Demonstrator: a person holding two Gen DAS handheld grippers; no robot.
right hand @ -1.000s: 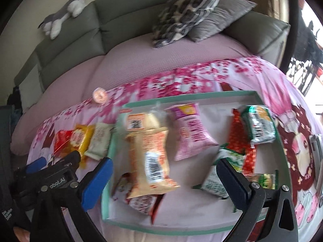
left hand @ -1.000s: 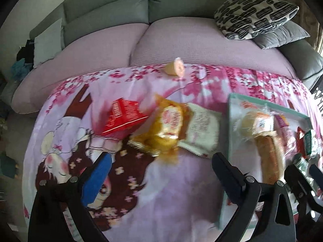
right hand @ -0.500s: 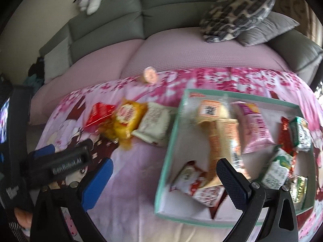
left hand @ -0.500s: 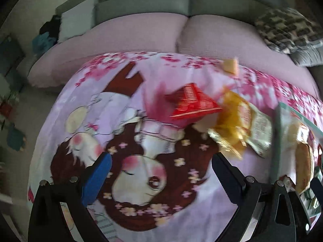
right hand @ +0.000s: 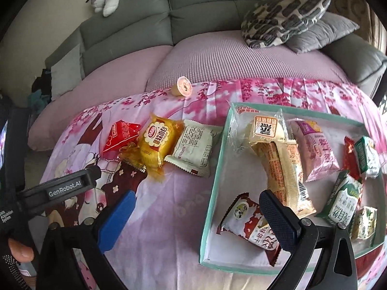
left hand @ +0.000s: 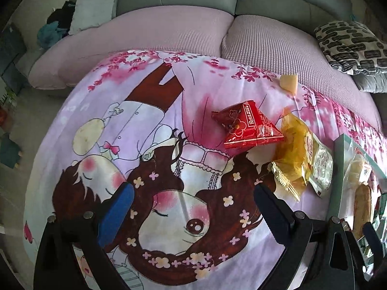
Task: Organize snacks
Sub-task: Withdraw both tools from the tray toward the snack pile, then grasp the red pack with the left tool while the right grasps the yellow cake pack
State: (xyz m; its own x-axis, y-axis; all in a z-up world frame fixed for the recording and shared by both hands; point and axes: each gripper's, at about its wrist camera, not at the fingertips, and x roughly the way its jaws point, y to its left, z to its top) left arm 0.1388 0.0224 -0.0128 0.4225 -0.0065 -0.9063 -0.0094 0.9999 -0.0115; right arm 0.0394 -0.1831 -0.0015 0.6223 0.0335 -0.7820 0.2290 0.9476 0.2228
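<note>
1. the left gripper (left hand: 192,207) is held low over the printed blanket (left hand: 150,125) with its fingers spread wide and nothing between them; it is judged to be lined up for the loose packets rather than for the tray.
2. the right gripper (right hand: 197,213) is likewise spread apart and empty, hovering over the near left wall of the teal tray (right hand: 212,181), probably kept clear after a drop-off.
3. three snacks are left outside the tray in a touching row: the red triangular packet (left hand: 249,128), the yellow packet (left hand: 293,154) overlapping it, and the white packet (right hand: 193,149) just beside the tray wall.
4. a small jelly cup (right hand: 183,87) lies apart at the blanket's far edge, near the sofa (right hand: 217,55).
5. inside the tray, several packets are laid flat side by side, among them a long bread roll (right hand: 281,162) and a pink packet (right hand: 316,149), so that room is left near the front left corner.
6. the red packet, being nearest the left gripper, is judged the likely next pick.
</note>
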